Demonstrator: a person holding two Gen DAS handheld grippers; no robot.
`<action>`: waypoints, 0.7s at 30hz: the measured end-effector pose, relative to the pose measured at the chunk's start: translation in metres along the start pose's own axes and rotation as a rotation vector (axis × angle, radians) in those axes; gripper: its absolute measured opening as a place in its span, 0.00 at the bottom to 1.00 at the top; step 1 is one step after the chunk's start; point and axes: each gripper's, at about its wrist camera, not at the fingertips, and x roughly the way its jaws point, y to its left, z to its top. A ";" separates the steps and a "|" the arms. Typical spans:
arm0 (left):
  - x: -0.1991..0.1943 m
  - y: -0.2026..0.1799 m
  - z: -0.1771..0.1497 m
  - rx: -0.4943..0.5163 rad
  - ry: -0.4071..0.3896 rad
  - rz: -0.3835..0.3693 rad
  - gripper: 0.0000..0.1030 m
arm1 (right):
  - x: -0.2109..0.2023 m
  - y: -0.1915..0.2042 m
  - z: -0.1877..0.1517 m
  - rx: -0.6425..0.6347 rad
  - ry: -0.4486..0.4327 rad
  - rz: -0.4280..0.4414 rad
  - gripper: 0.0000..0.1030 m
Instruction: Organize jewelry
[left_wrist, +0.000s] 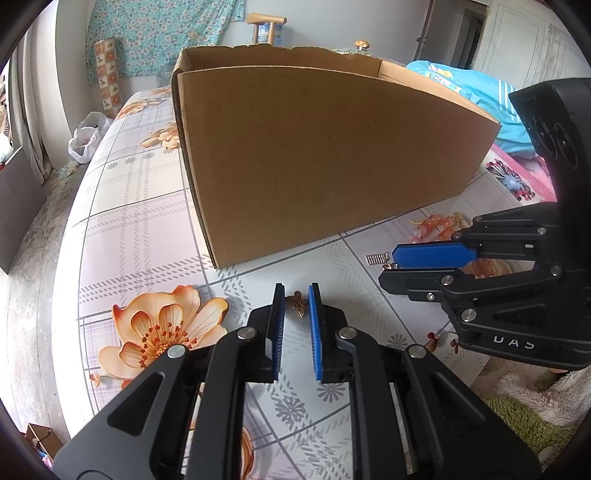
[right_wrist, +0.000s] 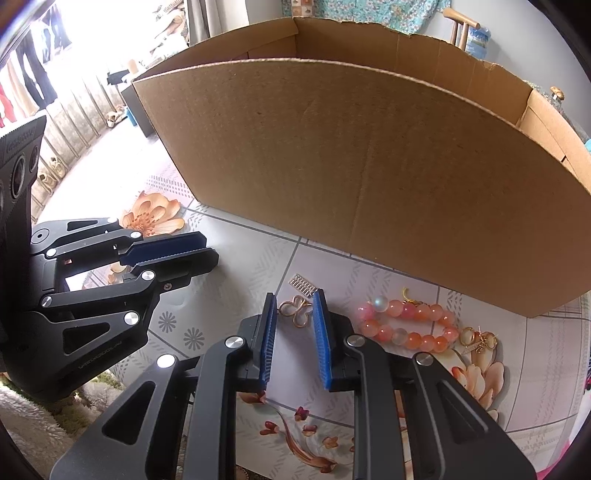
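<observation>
L gripper (left_wrist: 296, 295) open round brooch (left_wrist: 298, 302), R gripper (right_wrist: 293, 301) open round gold clover (right_wrist: 295, 312)

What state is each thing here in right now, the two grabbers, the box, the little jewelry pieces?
Left gripper: open around butterfly charm.
Right gripper: open around gold clover piece.
Cardboard box: open-topped, upright.
Bead bracelet: flat on bedsheet.
Silver clip: flat, untouched.
Gold earrings: heaped beside bracelet.

Butterfly pendant (left_wrist: 298, 302): small, bronze, flat on the bed sheet.
Butterfly brooch (right_wrist: 295, 312): gold outline, lying flat.
Silver clip (right_wrist: 303, 285): ridged bar, just beyond the brooch.
Bead bracelet (right_wrist: 406, 325): pink-orange loop, right of the brooch.
Gold earrings (right_wrist: 478, 341): small heap beside the bracelet.
Cardboard box (right_wrist: 369, 177): open-topped, behind everything.
</observation>
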 end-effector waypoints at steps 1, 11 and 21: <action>0.000 0.001 0.000 0.001 0.001 -0.002 0.11 | -0.002 -0.001 0.000 0.001 0.001 0.010 0.05; -0.008 0.002 -0.001 0.008 -0.010 -0.007 0.11 | -0.013 -0.011 -0.007 0.006 -0.018 0.032 0.07; -0.002 0.001 0.001 0.018 0.006 -0.008 0.11 | -0.004 -0.003 0.000 -0.074 0.027 0.011 0.30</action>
